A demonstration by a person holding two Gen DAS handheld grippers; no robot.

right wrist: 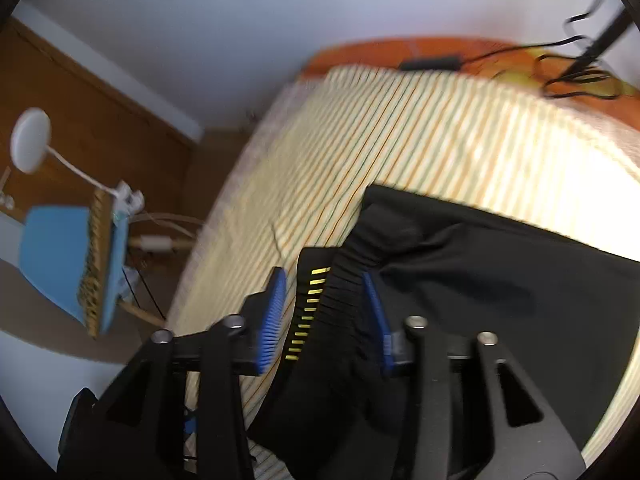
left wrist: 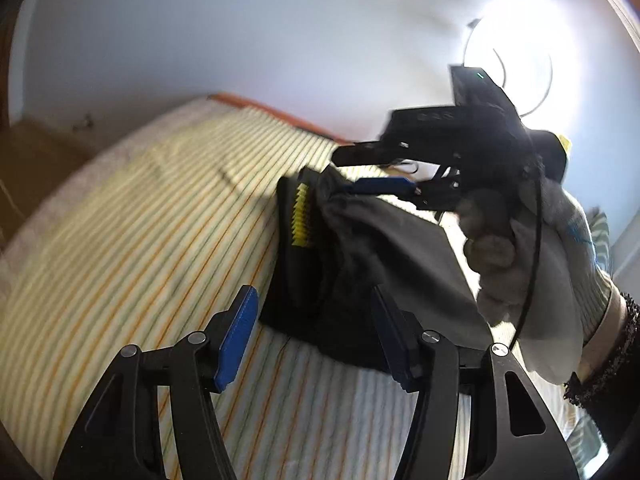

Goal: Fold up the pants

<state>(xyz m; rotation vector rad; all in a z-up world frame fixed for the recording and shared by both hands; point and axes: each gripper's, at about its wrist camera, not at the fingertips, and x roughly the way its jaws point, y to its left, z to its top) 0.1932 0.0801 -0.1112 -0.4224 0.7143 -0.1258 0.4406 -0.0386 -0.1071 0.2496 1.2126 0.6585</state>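
Observation:
Black pants (left wrist: pixel 360 264) with a yellow-marked waistband (left wrist: pixel 301 216) lie bunched on the striped bed sheet (left wrist: pixel 132 240). My left gripper (left wrist: pixel 316 320) is open just in front of the pants, holding nothing. In the left wrist view my right gripper (left wrist: pixel 352 178) is above the pants in a gloved hand (left wrist: pixel 532 256), its fingers at a raised bunch of cloth. In the right wrist view my right gripper (right wrist: pixel 326 300) has its jaws apart on both sides of the ribbed waistband (right wrist: pixel 344 300). The rest of the pants (right wrist: pixel 500 300) spread to the right.
The bed's orange far edge (right wrist: pixel 420 50) carries black cables (right wrist: pixel 576 76). A blue chair (right wrist: pixel 68 256) and a white lamp (right wrist: pixel 30 140) stand left of the bed by a wooden wall. A bright light (left wrist: pixel 516 48) glares in the left wrist view.

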